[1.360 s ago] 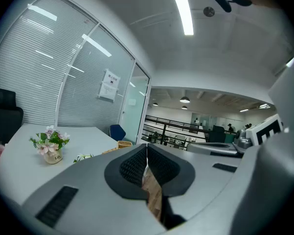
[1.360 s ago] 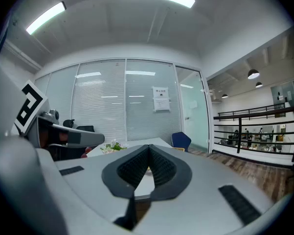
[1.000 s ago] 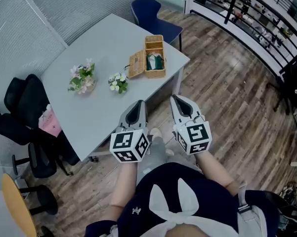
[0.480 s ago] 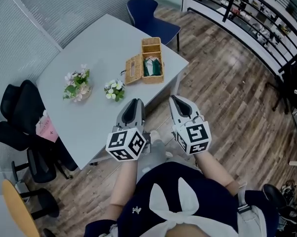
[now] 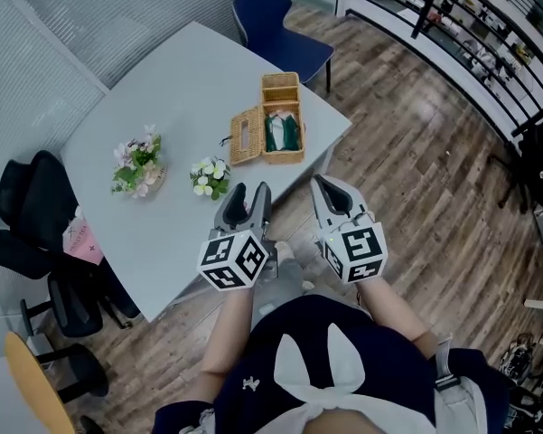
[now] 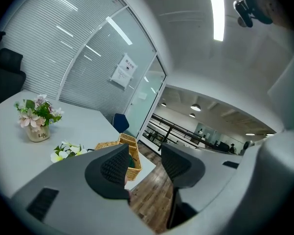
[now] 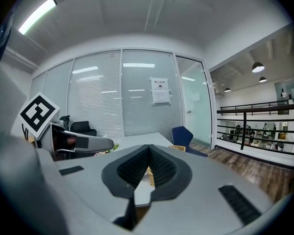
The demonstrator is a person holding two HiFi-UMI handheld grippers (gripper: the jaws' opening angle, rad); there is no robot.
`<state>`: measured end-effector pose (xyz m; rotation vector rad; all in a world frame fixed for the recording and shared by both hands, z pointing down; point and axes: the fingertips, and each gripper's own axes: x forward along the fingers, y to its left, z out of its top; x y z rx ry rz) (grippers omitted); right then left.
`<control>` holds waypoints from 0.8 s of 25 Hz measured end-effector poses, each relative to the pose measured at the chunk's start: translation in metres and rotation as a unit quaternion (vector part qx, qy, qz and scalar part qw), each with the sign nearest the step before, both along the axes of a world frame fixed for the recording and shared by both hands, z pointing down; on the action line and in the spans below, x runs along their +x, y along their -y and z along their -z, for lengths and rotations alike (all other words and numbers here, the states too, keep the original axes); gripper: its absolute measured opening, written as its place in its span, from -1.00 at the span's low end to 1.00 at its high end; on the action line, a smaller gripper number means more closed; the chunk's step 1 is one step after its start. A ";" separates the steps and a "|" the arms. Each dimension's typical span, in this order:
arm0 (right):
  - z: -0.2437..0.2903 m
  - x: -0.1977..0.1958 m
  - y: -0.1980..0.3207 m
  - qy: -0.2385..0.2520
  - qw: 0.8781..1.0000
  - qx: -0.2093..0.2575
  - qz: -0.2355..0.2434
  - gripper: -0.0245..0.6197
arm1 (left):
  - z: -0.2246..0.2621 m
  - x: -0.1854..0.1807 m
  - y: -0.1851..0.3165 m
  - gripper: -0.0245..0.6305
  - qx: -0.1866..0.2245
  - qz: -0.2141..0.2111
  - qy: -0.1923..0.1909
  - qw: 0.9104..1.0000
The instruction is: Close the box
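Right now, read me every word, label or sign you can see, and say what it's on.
"Life", last letter unsure: on the flower pot.
Paper notice on the glass wall: too small to read.
Pink item beside the table: print too blurred to read.

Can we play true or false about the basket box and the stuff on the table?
1. The box is shut. False: its lid hangs open at the side, and something green shows inside.
2. Two bunches of flowers stand on the table. True.
3. The right gripper holds the box. False: its jaws are together on nothing, apart from the box.
4. A blue chair stands beyond the table. True.
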<state>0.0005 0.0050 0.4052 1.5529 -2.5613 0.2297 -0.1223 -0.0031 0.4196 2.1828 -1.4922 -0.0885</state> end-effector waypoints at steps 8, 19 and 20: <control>-0.013 -0.003 0.026 -0.006 1.000 -0.021 0.000 -0.91 | -0.040 -0.009 0.036 -0.32 -0.053 0.015 -0.026 0.998; -0.024 -0.003 0.054 -0.021 0.999 -0.042 -0.014 -0.91 | -0.098 -0.026 0.075 -0.32 -0.124 0.045 -0.028 0.991; -0.026 -0.003 0.057 -0.022 0.999 -0.044 -0.015 -0.91 | -0.103 -0.027 0.078 -0.32 -0.131 0.046 -0.034 0.990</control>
